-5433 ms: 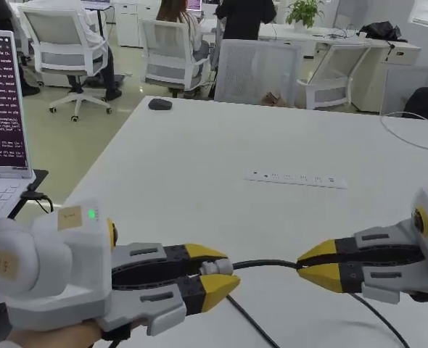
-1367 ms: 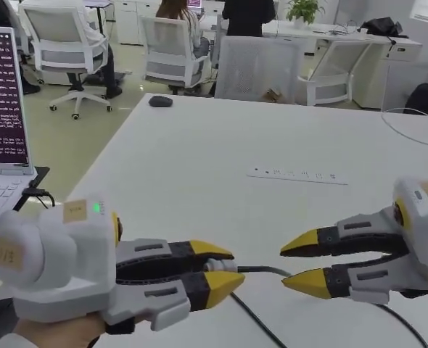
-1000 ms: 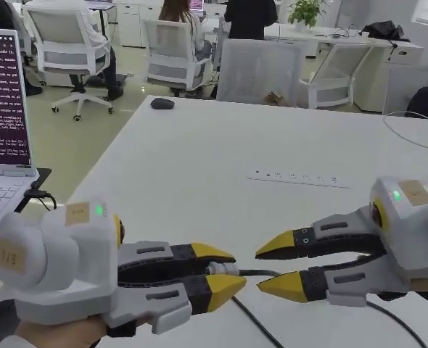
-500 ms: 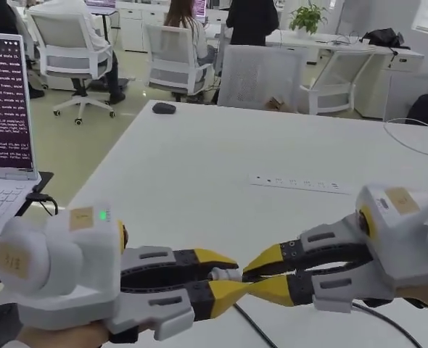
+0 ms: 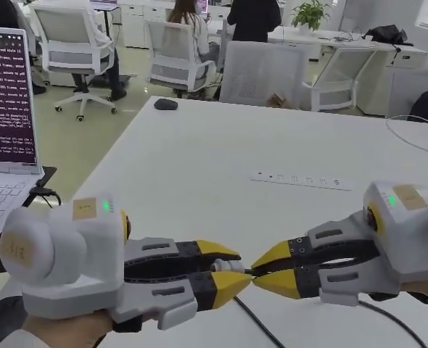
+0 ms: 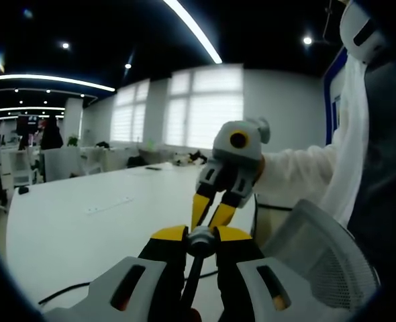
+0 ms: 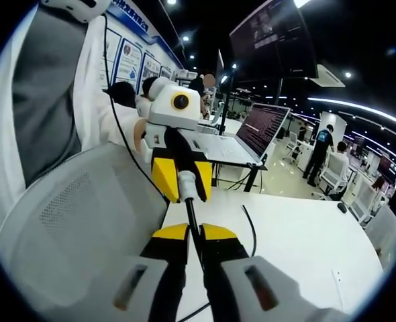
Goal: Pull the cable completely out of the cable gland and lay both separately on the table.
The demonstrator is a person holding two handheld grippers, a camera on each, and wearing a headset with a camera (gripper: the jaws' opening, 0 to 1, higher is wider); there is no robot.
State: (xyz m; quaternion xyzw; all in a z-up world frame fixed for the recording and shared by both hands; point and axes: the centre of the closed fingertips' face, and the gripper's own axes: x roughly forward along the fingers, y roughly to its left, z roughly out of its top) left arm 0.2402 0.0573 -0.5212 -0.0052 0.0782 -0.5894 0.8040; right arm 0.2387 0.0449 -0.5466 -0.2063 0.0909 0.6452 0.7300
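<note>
Gripping the white cable gland (image 5: 220,267) in the left tongs (image 5: 243,267), clamped shut, above the surface (image 5: 199,159) near its front edge. Pinching the black cable (image 7: 192,225) in the right tongs (image 5: 254,274), closed on it just beside the gland, tips nearly touching. Threaded through the gland, trailing down onto the surface.

Head view looks down; gripper views face each other.
All share the cable gland (image 6: 199,236) and cable (image 7: 192,225) (close up).
</note>
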